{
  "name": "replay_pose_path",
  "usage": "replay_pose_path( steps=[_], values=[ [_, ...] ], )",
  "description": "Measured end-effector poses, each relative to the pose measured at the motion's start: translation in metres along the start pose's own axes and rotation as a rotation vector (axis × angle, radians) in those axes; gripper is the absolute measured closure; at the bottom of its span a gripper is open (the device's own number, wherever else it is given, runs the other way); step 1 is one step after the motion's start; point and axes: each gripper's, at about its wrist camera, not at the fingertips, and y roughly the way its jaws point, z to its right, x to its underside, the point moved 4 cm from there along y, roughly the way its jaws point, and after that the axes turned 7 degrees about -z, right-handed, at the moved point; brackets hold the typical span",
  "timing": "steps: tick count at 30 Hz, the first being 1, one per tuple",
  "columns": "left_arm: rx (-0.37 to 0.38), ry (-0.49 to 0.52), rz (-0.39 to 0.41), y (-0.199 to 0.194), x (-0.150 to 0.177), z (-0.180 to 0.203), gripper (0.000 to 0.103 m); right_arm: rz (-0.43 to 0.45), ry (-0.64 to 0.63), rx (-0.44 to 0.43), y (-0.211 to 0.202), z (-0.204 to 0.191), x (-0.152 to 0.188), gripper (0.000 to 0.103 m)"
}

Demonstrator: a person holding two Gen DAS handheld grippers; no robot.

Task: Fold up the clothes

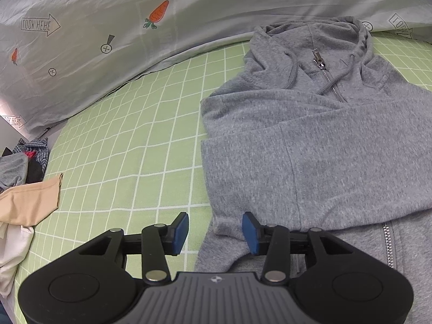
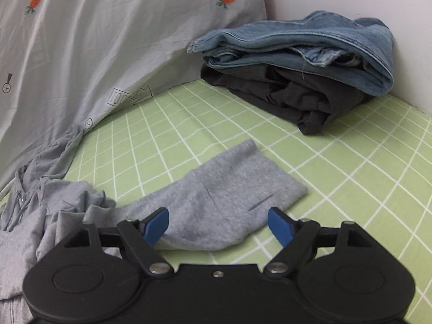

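A: Two grippers, both with fingers spread, nothing pinched. Left wrist view: left gripper (image 1: 215, 233) hangs over the near left edge of the hoodie (image 1: 310, 148), which lies on the green sheet (image 1: 129, 135), zipper up, one sleeve already across the chest.

B: Advice for the step?

A: My judgement: close on the fabric edge only, not the sheet under it, and lift evenly so the folded sleeve does not slide.

B: Obstacles on that side?

A: Beige cloth (image 1: 29, 202) and a dark heap (image 1: 24, 162) at the left, well apart from the hoodie. Pillow (image 1: 94, 40) behind, touching the hood.

B: Right wrist view?

A: Right gripper (image 2: 218, 224) hovers above the other sleeve (image 2: 221, 197), stretched out flat. Likely next: pinch near the cuff, carry it across.

B: Surroundings?

A: Jeans (image 2: 297, 43) on a dark garment (image 2: 297, 94), stacked at the wall, apart from the sleeve.
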Motion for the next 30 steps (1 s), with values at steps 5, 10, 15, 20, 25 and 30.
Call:
replay_pose_path(
  steps=[5, 10, 15, 20, 25, 30],
  values=[
    [0.008, -0.021, -0.002, 0.001, 0.0, -0.003, 0.055, 0.008, -0.058, 0.025, 0.006, -0.008, 0.001, 0.035],
    [0.006, -0.034, -0.003, 0.001, 0.001, -0.004, 0.052, -0.022, -0.016, -0.075, 0.012, -0.018, -0.006, 0.087],
    [0.011, -0.039, -0.003, 0.001, 0.001, -0.006, 0.052, -0.095, 0.229, -0.351, 0.024, -0.045, -0.009, 0.09],
    [0.023, -0.061, -0.009, 0.002, 0.001, -0.009, 0.049, -0.178, -0.013, -0.643, 0.01, -0.147, 0.012, 0.091],
    [0.056, -0.094, -0.023, 0.001, 0.002, -0.017, 0.047, -0.206, -0.339, -0.67, -0.014, -0.208, 0.04, 0.059],
    [0.108, -0.163, -0.057, -0.002, 0.004, -0.028, 0.046, -0.044, -0.432, -0.483, -0.039, -0.19, 0.033, 0.013]
  ],
)
